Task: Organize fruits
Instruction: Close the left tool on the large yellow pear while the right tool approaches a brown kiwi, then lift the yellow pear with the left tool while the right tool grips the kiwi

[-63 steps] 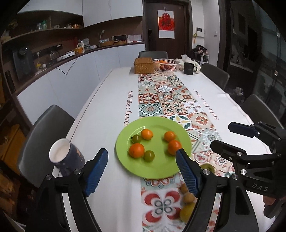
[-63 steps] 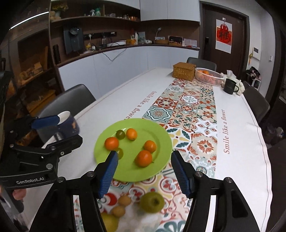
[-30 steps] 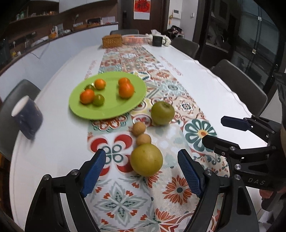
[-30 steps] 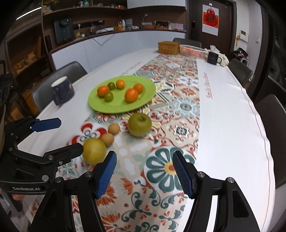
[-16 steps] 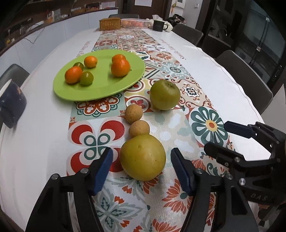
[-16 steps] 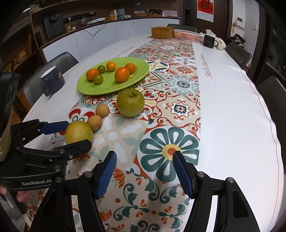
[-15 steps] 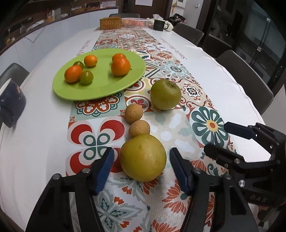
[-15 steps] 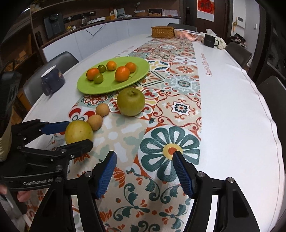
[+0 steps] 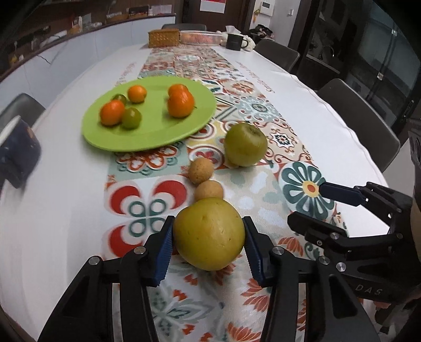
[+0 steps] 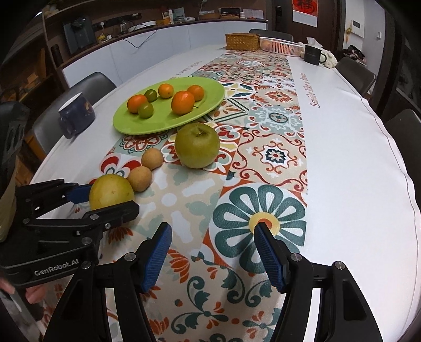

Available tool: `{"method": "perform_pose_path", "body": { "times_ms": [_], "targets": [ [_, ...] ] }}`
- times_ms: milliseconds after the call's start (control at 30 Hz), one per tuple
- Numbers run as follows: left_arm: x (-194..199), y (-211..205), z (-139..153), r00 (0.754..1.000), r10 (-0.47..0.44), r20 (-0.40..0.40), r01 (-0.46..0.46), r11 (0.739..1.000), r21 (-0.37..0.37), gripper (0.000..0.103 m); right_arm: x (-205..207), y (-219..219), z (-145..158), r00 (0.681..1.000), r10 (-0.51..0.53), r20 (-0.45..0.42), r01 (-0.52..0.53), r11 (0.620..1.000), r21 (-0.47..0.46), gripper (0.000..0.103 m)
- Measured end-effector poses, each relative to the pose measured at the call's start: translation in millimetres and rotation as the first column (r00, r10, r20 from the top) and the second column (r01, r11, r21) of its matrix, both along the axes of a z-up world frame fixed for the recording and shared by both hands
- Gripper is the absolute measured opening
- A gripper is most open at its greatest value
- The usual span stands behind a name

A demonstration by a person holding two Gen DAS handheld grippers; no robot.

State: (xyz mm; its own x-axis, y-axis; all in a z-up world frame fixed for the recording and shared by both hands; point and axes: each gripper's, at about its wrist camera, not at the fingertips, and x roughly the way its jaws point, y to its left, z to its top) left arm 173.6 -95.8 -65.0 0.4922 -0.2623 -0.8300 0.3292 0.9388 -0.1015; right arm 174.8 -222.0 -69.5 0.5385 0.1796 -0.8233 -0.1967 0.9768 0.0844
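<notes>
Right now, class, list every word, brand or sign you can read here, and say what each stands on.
"GenRobot.AI": on the left gripper body.
"DAS": on the right gripper body.
"Smile like a flower": along the tablecloth edge, only partly legible.
Red wall poster: too blurred to read.

The left gripper [image 9: 209, 246] jaws are filled by the yellow fruit [image 9: 209, 238]; two small brown fruits [image 9: 208, 190] crowd just ahead, while bare runner [image 10: 229, 205] lies between the right gripper [image 10: 213, 252] jaws
</notes>
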Motion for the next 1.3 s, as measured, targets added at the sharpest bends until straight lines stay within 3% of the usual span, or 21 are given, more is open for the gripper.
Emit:
{"method": "perform_pose_path", "body": {
  "times_ms": [367,867,1067,1300],
  "targets": [
    [-4,35,18,0.993,0.083,0.082,-0.087,0.995,0.051,0.049,11,29,11,0.997,0.069,0.036,-0.07,0.997,0.037,0.066],
    [3,57,7,0.987,0.145,0.068,-0.148,0.988,0.044,0.049,46,71,-6,0.988,0.154,-0.008,-0.153,0.987,0.057,0.058],
    [11,61,2,0.986,0.159,0.049,-0.161,0.986,0.037,0.049,55,80,-13,0.986,0.165,-0.037,-0.163,0.985,0.048,0.049],
    [15,62,-1,0.985,0.166,0.041,-0.167,0.985,0.035,0.049,58,83,-17,0.984,0.171,-0.05,-0.17,0.985,0.032,0.031]
  ]
}}
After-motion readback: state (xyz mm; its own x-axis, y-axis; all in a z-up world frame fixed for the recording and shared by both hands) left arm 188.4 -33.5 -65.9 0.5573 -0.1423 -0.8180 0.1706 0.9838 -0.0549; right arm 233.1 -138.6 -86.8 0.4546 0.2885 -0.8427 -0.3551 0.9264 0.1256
